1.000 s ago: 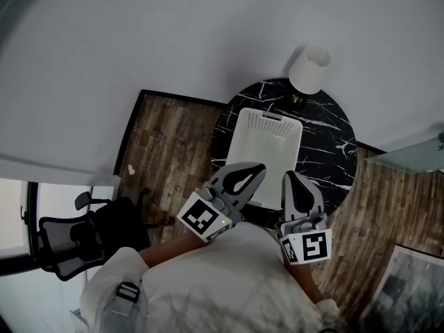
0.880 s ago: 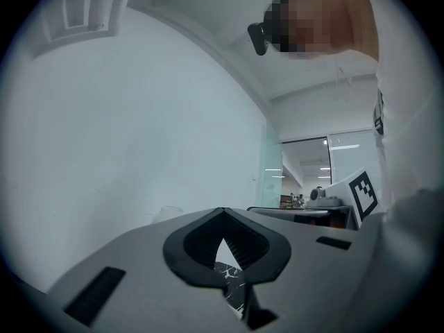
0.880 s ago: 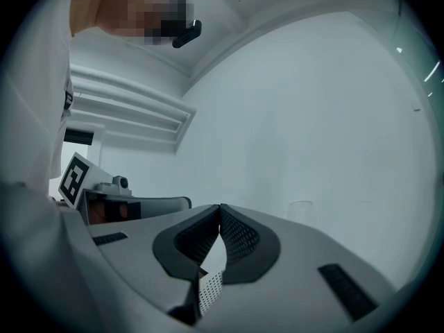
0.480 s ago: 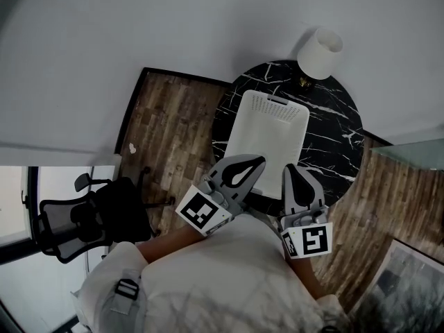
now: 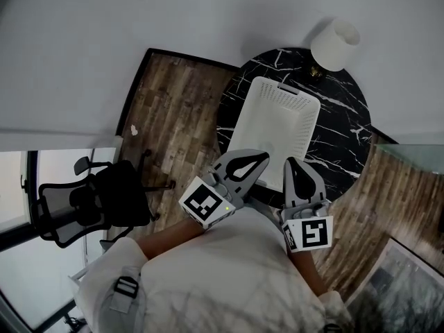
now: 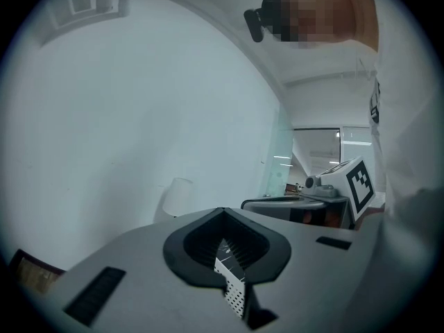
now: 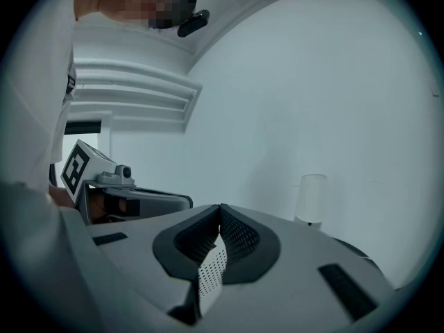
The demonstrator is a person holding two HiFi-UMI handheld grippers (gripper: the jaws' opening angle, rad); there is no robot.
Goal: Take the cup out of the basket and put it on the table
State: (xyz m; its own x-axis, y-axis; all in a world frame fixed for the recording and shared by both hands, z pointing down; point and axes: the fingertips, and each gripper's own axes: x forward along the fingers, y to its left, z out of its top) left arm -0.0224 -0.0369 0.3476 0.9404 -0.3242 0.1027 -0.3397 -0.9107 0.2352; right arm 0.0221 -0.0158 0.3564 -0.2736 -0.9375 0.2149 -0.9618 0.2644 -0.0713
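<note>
So the white basket (image 5: 277, 132) sits on the round black table (image 5: 341, 127) with the lamp (image 5: 336, 44) just past its far end, can't make out the cup inside it, and the left gripper (image 5: 258, 159) and right gripper (image 5: 294, 165) both hover at its near end, jaws pressed together on nothing.

Left gripper (image 5: 244, 172) and right gripper (image 5: 297, 180): broad, rounded shells of matte grey moulded plastic. Each has a black teardrop-shaped recess lined with ribbed black pads (image 6: 198, 245) and shallow dark rectangular slots (image 6: 95, 294) sunk into the top face. Each carries a white marker cube at its rear end, the left cube (image 5: 206, 205) and the right cube (image 5: 307, 233), printed with black square patterns. Person wears a loose white top (image 5: 222, 276), creased, with a grey strap (image 5: 125, 290) and dark buckle low at one side.
</note>
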